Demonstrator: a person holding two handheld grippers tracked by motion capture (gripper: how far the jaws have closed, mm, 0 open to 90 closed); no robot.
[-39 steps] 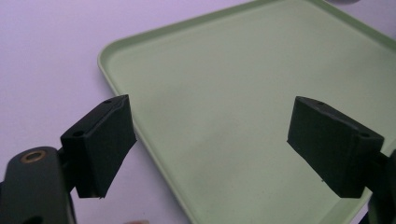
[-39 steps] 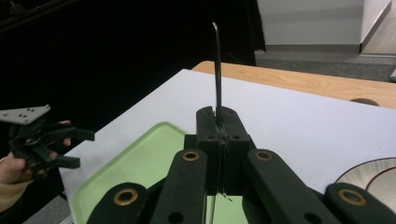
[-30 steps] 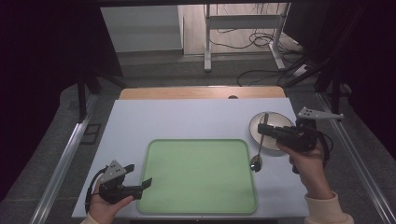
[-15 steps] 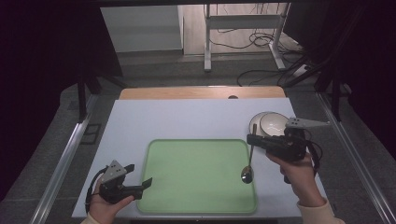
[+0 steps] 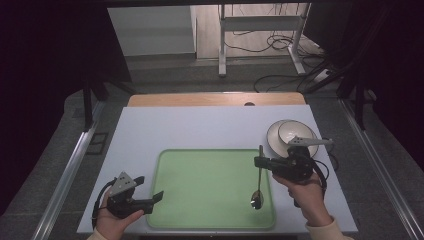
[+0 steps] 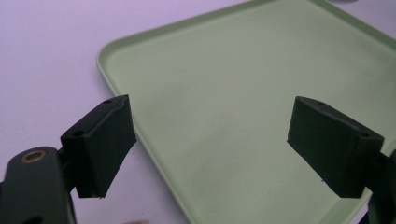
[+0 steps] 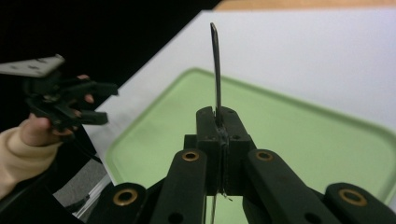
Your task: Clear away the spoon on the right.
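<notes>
The high view showed a white table (image 5: 200,131) carrying a green tray (image 5: 210,185) at the near centre and a white bowl (image 5: 292,133) on a plate (image 5: 272,136) toward the far right. The right gripper (image 5: 258,161) sat over the tray's right edge, its 2 jaws pressed together on the handle of a spoon (image 5: 258,185). The spoon hung lengthwise along the tray's right side, bowl end nearest the person and over the tray floor; whether it touched the tray could not be told. The right gripper view confirmed the clamp: the jaws were closed flat on the thin handle of the spoon (image 7: 216,70), which rose edge-on above them, with the tray (image 7: 299,140) beyond. That view also caught the left hand (image 7: 28,135) and its gripper at the left margin.

The left gripper (image 5: 159,197) rested at the tray's near left corner, held in the left hand (image 5: 112,220). The left gripper view supplied what the high view left unclear: the 2 jaws stood wide apart with nothing between them, over the tray (image 6: 243,93) and its left rim.
</notes>
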